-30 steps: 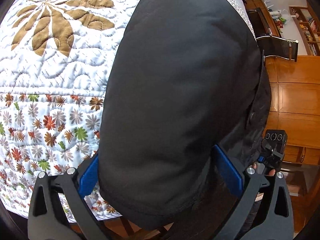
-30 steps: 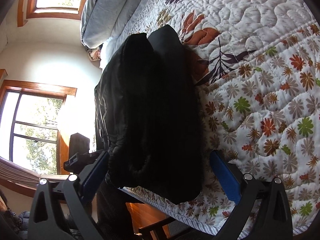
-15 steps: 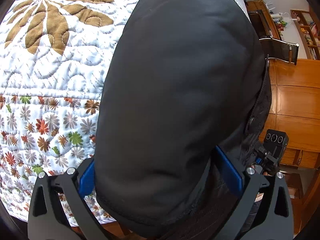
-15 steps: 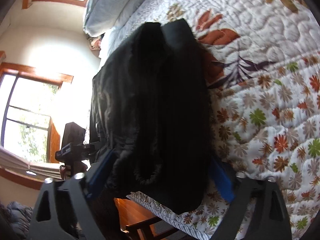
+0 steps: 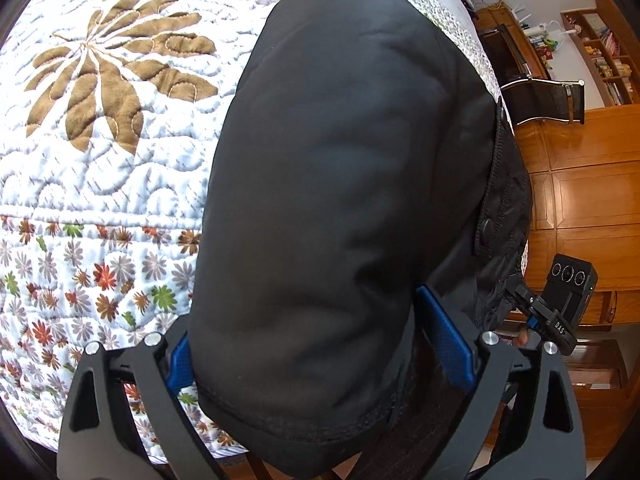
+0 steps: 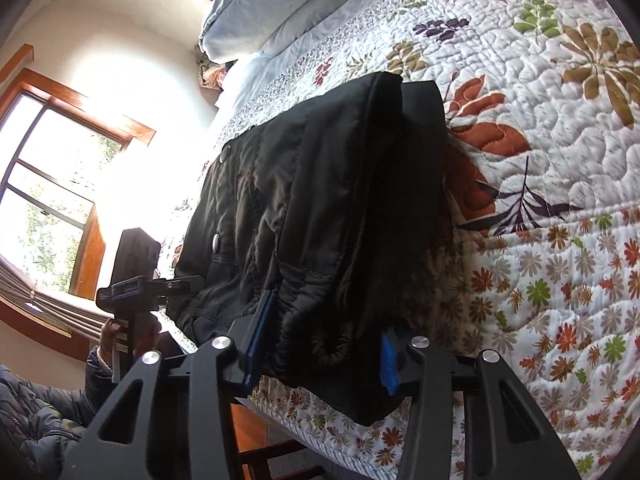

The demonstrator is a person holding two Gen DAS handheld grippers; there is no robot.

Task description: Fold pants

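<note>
The letters "DAS" are legible on the camera mount of the right hand-held gripper, seen right of the left hand-held gripper. Black pants, folded thick, lie at the edge of the bed's floral quilt, reaching forward from both. The right jaws have just been closing and pinch the pants' bunched edge; the left jaws, closing slightly, stand wide around the near hem.

A home bedroom is showing here. A bed is wearing a floral quilt, pillows are lying beside a window, and wooden bookshelves are standing nearby.
</note>
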